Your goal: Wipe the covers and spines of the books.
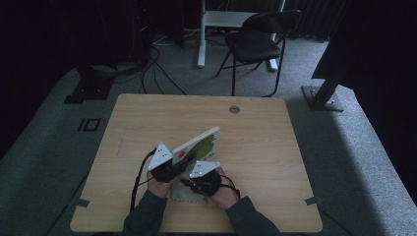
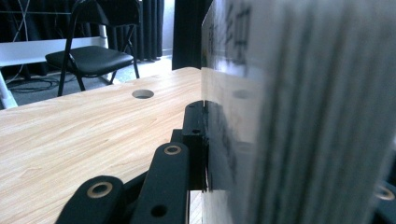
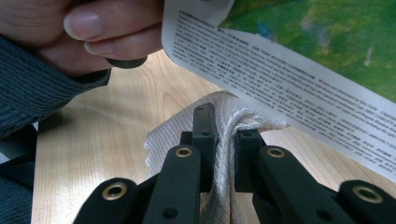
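Observation:
A book (image 1: 201, 145) with a green picture on its cover stands tilted up from the table. My left gripper (image 1: 178, 163) is shut on its near edge. In the left gripper view the book's pages (image 2: 303, 112) sit close against the left finger (image 2: 196, 135). A white woven cloth (image 1: 183, 195) lies on the wood under the book's raised side. My right gripper (image 3: 225, 140) is shut on a bunched fold of the cloth (image 3: 168, 135). The book's printed cover flap (image 3: 280, 79) hangs just above those jaws. The person's left hand (image 3: 93, 32) is close by at the upper left.
The wooden table (image 1: 275, 147) has a round cable hole (image 1: 234, 109) near its far edge. A black folding chair (image 1: 258, 42) and a white desk leg (image 1: 200, 34) stand on the carpet beyond it. Cables trail across the floor at the back left.

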{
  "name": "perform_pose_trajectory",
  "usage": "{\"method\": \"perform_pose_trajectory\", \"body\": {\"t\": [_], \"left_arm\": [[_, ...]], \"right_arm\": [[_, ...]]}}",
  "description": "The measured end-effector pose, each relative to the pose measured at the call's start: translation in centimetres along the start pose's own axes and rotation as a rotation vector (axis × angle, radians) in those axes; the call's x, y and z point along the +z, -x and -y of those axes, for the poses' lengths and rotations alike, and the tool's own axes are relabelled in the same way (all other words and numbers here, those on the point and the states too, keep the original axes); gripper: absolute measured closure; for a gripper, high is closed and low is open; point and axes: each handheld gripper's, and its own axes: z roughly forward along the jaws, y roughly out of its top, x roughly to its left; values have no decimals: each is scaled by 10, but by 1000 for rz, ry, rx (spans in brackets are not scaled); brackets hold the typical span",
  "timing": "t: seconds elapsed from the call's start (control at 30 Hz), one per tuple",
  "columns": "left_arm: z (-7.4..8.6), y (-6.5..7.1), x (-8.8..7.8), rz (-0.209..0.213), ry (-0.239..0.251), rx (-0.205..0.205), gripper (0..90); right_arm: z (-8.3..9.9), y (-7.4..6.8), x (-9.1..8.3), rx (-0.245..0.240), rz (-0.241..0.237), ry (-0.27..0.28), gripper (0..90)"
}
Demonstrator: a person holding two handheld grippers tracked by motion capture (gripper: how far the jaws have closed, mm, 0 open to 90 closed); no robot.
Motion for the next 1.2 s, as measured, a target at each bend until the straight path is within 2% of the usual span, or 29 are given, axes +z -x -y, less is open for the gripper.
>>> {"method": "perform_pose_trajectory", "body": {"t": [0.87, 1.2], "left_arm": [[3, -5, 5, -20, 0, -16, 779], [3, -8, 8, -27, 17, -27, 779]], "right_arm": [[-5, -8, 1, -31, -18, 2, 833], [-8, -9, -2, -33, -35, 14, 833]]}}
